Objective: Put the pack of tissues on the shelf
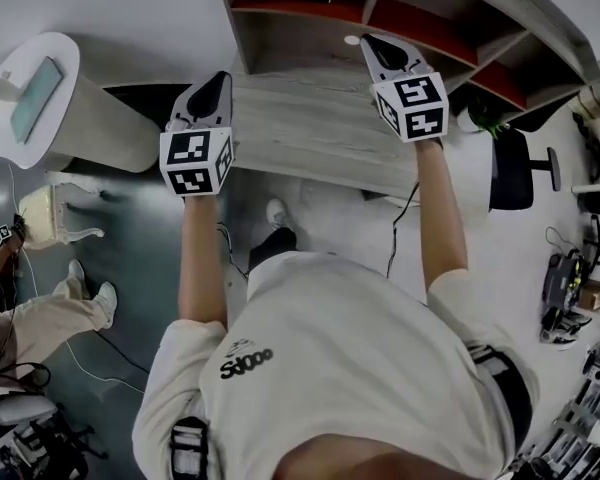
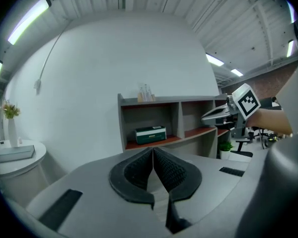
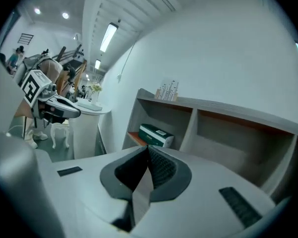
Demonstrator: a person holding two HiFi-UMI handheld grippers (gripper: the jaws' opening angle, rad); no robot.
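White-walled workroom, strip lights along a ribbed ceiling. Nearest, two bare forearms out of a cream shirt, each carrying a tool.

Left gripper (image 2: 153,151): grey moulded plastic, dark ribbed rubber pads pressed flat together, nothing between. Right gripper (image 3: 148,150): same build, pads likewise met, empty too.

Beyond both, a pale wood-grain ledge (image 1: 310,133), matte and bare between the tips. Further on, the grey wooden shelf unit with red-brown boards (image 3: 190,128), split by uprights into open bays.

In its left-hand bay, flat on the red-brown board, the dark green and white rectangular pack of tissues (image 2: 150,134): square-edged, film wrap or carton hard to tell, well apart from either gripper.

Judged from that: placing done, pack let go, both tools clear of it. Next move probably no more than drawing the hands back and down, with no grip needed and only care not to brush the uprights.

On top of the unit, a few small pale bottles (image 2: 145,92), too small to read.
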